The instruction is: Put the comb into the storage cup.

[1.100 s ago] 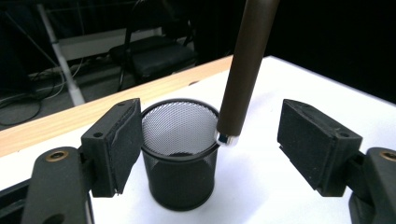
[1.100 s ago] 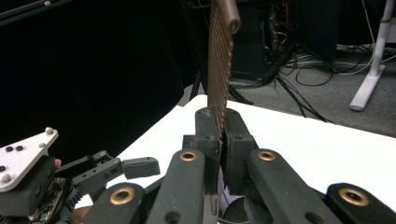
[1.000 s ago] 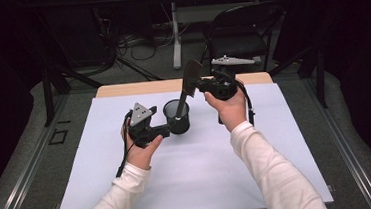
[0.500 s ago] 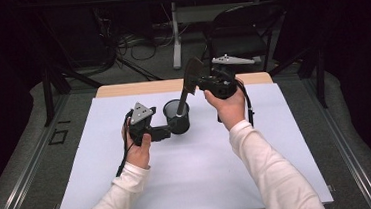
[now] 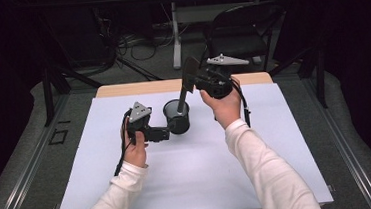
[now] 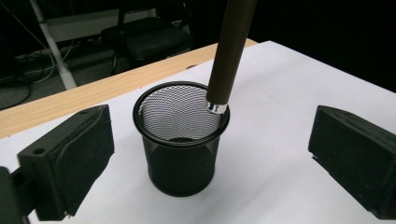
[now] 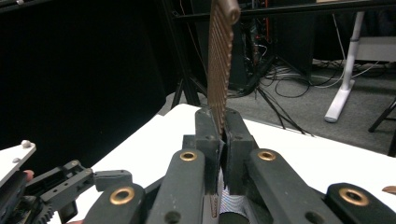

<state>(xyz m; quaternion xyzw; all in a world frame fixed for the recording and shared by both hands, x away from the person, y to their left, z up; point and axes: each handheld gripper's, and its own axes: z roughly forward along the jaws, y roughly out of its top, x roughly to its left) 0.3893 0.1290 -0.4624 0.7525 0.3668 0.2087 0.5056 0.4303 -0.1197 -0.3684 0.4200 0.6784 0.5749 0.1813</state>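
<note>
Mesh cup (image 5: 177, 117), centre of high view: just released by left gripper (image 5: 168, 134), whose jaws have been opening and flank it untouched; spatula (image 5: 188, 81) clamped in right gripper (image 5: 199, 81), handle tip inside the cup rim, insertion judged underway.

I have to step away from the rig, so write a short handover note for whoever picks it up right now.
Right gripper: shut on the flat ridged head of a brown tool, held handle down.
Left gripper: its jaws have just been opening and stand open on either side of the black mesh cup, clear of it.
Cup: upright on the white table cover.
Done: the tool's handle tip is at the cup's rim.
Left: lower the tool into the cup, release it, pull both grippers back.
</note>
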